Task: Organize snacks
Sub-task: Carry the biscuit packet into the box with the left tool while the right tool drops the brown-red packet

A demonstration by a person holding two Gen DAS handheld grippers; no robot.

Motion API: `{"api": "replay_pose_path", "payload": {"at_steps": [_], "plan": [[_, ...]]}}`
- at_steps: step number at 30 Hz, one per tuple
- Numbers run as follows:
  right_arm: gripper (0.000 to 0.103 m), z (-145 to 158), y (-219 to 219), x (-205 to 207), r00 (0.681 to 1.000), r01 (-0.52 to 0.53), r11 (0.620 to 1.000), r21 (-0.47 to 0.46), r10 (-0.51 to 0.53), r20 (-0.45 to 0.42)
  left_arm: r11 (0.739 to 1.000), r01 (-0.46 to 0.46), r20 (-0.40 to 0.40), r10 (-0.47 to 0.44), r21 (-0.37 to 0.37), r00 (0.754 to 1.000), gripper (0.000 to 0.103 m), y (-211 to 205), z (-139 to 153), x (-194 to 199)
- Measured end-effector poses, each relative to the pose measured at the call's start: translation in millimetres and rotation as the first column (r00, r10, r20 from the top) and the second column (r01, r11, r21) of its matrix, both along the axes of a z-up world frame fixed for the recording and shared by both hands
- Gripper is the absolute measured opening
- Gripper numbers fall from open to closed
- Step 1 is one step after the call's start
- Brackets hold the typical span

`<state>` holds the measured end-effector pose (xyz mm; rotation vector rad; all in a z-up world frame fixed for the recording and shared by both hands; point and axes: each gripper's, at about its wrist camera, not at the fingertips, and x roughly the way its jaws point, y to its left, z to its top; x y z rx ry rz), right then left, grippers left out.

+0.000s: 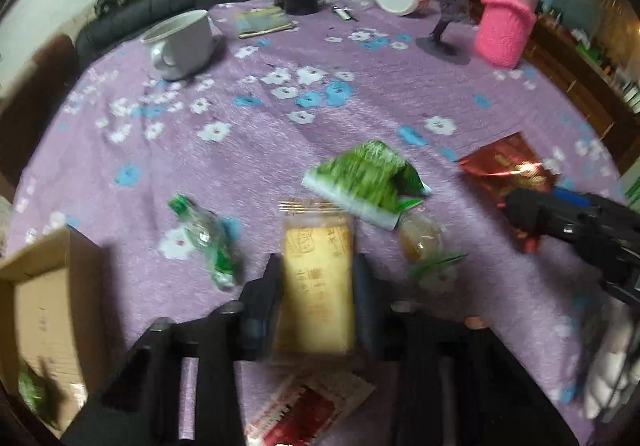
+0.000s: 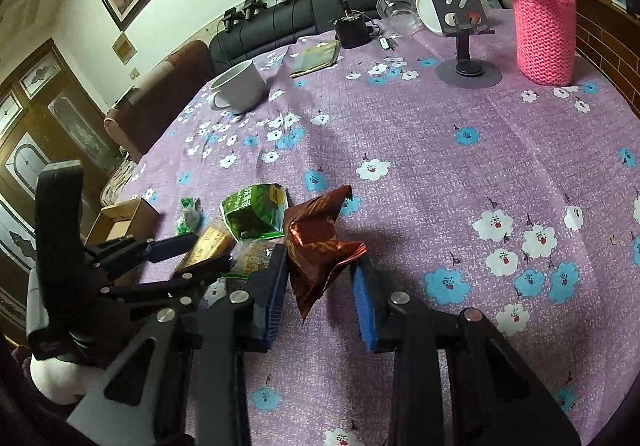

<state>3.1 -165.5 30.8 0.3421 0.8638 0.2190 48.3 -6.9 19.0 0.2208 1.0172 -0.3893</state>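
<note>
In the left wrist view my left gripper (image 1: pixel 318 274) is shut on a yellow cake packet (image 1: pixel 318 286), which fills the gap between its fingers above the purple cloth. Beyond it lie a green snack packet (image 1: pixel 364 178), a clear-wrapped round pastry (image 1: pixel 420 242) and a small green-wrapped sweet (image 1: pixel 208 242). A red-and-white packet (image 1: pixel 308 410) lies below the gripper. In the right wrist view my right gripper (image 2: pixel 320 270) is shut on a crumpled red-brown foil packet (image 2: pixel 320 242), its blue pads (image 2: pixel 366 298) pinching the lower part. The left gripper (image 2: pixel 210 250) with the yellow packet (image 2: pixel 212 242) is just to its left.
An open cardboard box (image 1: pixel 44 306) stands at the table's left edge, with something green inside. Farther back are a white mug (image 2: pixel 240 88), a booklet (image 2: pixel 318 58), a phone stand (image 2: pixel 464 46), a pink knitted bottle cover (image 2: pixel 544 34) and clear cups (image 2: pixel 398 12). A black sofa (image 2: pixel 320 6) runs behind the table.
</note>
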Motion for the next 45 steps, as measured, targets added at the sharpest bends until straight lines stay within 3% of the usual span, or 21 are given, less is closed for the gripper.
{"api": "replay_pose_path", "payload": {"at_steps": [2, 7, 14, 18, 22, 28, 31, 36, 40, 43, 45], "plan": [[0.033, 0, -1, -1, 1.000, 0.003, 1.000, -0.003, -0.003, -0.001, 1.000, -0.011, 0.003, 0.011, -0.012, 1.000, 0.032, 2, 1, -4], [0.032, 1, 1, -2, 1.000, 0.001, 1.000, -0.006, -0.001, 0.010, 0.991, -0.042, 0.018, 0.045, -0.129, 0.999, 0.032, 23, 23, -22], [0.030, 6, 6, -8, 0.999, -0.012, 1.000, -0.012, 0.013, 0.047, 0.935, -0.153, 0.109, 0.197, -0.319, 0.974, 0.032, 107, 81, -84], [0.030, 15, 20, -17, 0.995, -0.042, 0.999, -0.022, 0.043, 0.088, 0.909, -0.257, 0.147, 0.318, -0.327, 0.937, 0.032, 161, 86, -113], [0.030, 31, 39, -32, 0.992, -0.074, 0.997, 0.000, 0.074, 0.104, 0.878, -0.359, 0.114, 0.411, -0.318, 0.905, 0.032, 209, 67, -125], [0.030, 52, 114, -47, 0.963, -0.260, 0.965, 0.031, 0.257, 0.085, 0.831, -0.455, 0.066, 0.499, -0.320, 0.864, 0.032, 251, 45, -122], [0.030, 54, 165, -47, 0.931, -0.361, 0.932, 0.039, 0.358, 0.064, 0.817, -0.482, 0.044, 0.520, -0.316, 0.853, 0.033, 260, 37, -114], [0.031, 42, 238, -29, 0.897, -0.443, 0.896, 0.025, 0.443, 0.005, 0.785, -0.508, 0.030, 0.553, -0.356, 0.833, 0.037, 276, 38, -111], [0.031, 24, 278, -6, 0.872, -0.485, 0.874, 0.020, 0.485, -0.060, 0.786, -0.485, 0.066, 0.547, -0.383, 0.835, 0.044, 280, 45, -125], [0.032, 23, 286, 5, 0.874, -0.478, 0.878, 0.009, 0.476, -0.097, 0.780, -0.468, 0.100, 0.551, -0.415, 0.829, 0.048, 284, 54, -137], [0.031, 43, 268, 4, 0.887, -0.459, 0.888, 0.028, 0.460, -0.043, 0.775, -0.449, 0.118, 0.547, -0.445, 0.828, 0.052, 284, 62, -146]]}}
